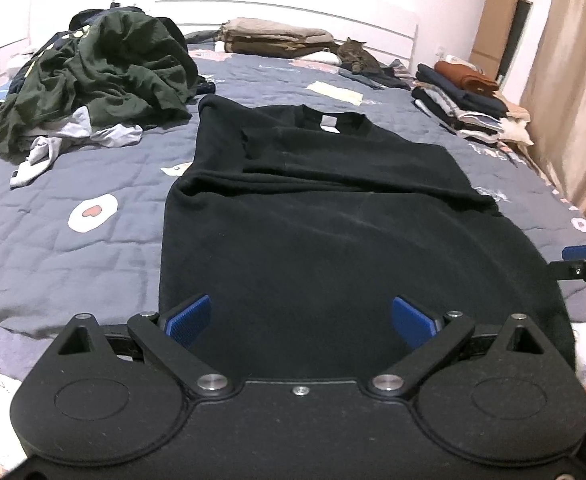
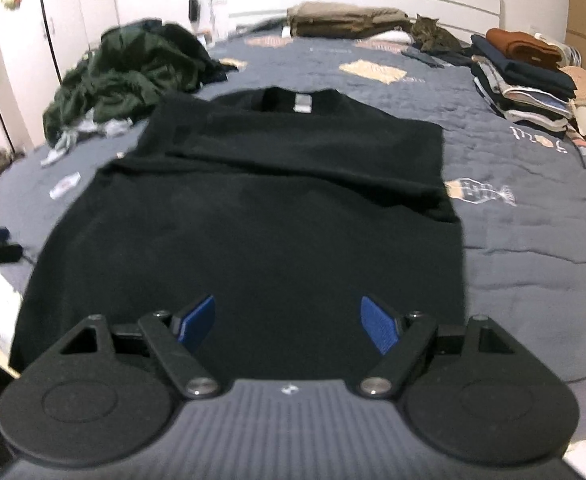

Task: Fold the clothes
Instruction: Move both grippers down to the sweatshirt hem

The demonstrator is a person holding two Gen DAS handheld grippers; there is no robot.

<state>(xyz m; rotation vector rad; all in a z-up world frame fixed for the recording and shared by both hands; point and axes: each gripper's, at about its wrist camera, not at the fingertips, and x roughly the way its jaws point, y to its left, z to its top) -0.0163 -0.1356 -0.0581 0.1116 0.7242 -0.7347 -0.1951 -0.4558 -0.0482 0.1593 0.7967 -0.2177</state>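
Laundry waiting its turn sits far left on the bed: a rumpled heap of dark green clothes, well apart from the work. Centre stage lies the black T-shirt, spread flat on the quilt with its collar pointing away toward the headboard and its hem toward the viewer, sleeves already turned in across the chest. Its long axis runs straight out ahead of both tools, so the coming fold looks like a lengthwise one, hem carried up toward collar.

The left hand-held gripper hangs over the near hem with its blue pads spread wide and nothing between them; the shirt's left edge is just beside its left pad. The right hand-held gripper stands equally wide and empty above the hem, closer to the shirt's right edge. Each sits near its own hem corner, neither clearly nearer, and whether any pad touches the cloth I cannot tell. Both tilt downward at the fabric directly below and ahead.

Farther right, a cat lies by the headboard, and folded stacks line the right side of the bed.
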